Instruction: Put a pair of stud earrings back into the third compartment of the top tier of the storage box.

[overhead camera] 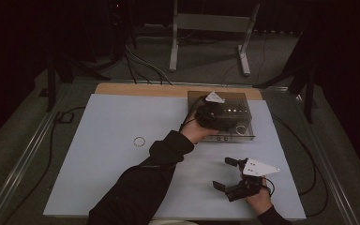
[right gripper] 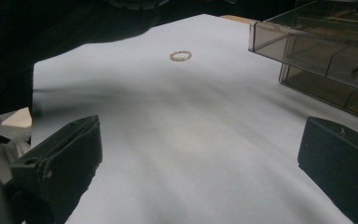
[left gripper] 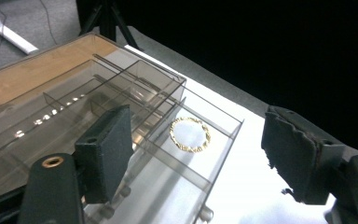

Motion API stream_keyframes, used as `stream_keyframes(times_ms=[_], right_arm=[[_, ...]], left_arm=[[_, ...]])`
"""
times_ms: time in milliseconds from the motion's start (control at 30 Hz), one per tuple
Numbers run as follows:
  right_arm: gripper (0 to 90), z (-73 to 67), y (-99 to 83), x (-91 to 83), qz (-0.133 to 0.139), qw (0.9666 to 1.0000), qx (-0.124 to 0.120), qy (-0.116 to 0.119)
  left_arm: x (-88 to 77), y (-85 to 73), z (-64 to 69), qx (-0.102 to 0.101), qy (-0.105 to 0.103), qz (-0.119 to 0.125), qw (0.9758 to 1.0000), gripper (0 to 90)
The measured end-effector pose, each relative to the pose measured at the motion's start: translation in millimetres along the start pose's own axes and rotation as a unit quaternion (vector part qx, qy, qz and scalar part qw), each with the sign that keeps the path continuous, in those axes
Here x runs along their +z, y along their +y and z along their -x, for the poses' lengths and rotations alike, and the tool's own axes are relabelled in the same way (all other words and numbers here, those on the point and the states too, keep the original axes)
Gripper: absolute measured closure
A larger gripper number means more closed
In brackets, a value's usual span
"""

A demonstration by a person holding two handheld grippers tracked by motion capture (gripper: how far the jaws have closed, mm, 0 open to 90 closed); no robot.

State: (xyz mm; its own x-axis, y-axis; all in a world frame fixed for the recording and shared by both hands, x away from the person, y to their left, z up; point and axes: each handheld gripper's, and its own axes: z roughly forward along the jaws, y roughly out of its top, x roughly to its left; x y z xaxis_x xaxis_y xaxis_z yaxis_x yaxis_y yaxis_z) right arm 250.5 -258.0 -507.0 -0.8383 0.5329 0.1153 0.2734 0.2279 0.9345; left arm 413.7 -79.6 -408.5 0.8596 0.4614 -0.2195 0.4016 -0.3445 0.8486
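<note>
A gold bangle (left gripper: 190, 134) lies in a corner compartment of the clear divided organizer box (left gripper: 121, 88); another gold bangle (overhead camera: 139, 141) rests on the counter (overhead camera: 103, 140). Left hand-held gripper (left gripper: 193, 163) hovers above, open, empty; right hand-held gripper (overhead camera: 227, 173) is wide open, empty.

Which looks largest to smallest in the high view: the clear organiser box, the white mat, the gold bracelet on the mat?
1. white mat
2. clear organiser box
3. gold bracelet
</note>
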Motion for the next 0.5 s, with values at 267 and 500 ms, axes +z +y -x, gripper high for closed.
stream_keyframes(times_ms=[267, 500], right_arm=[[0.0, 0.5, -0.3, 0.7, -0.004, 1.0, 0.002, -0.002], [0.0, 0.3, -0.4, 1.7, -0.004, 1.0, 0.002, -0.002]], left_arm=[[-24.9, -6.5, -2.3, 0.01, 0.001, -0.015, 0.9998, 15.8], [-50.0, -12.6, -7.6, 0.013, 0.011, -0.011, 0.9998, 8.9]])
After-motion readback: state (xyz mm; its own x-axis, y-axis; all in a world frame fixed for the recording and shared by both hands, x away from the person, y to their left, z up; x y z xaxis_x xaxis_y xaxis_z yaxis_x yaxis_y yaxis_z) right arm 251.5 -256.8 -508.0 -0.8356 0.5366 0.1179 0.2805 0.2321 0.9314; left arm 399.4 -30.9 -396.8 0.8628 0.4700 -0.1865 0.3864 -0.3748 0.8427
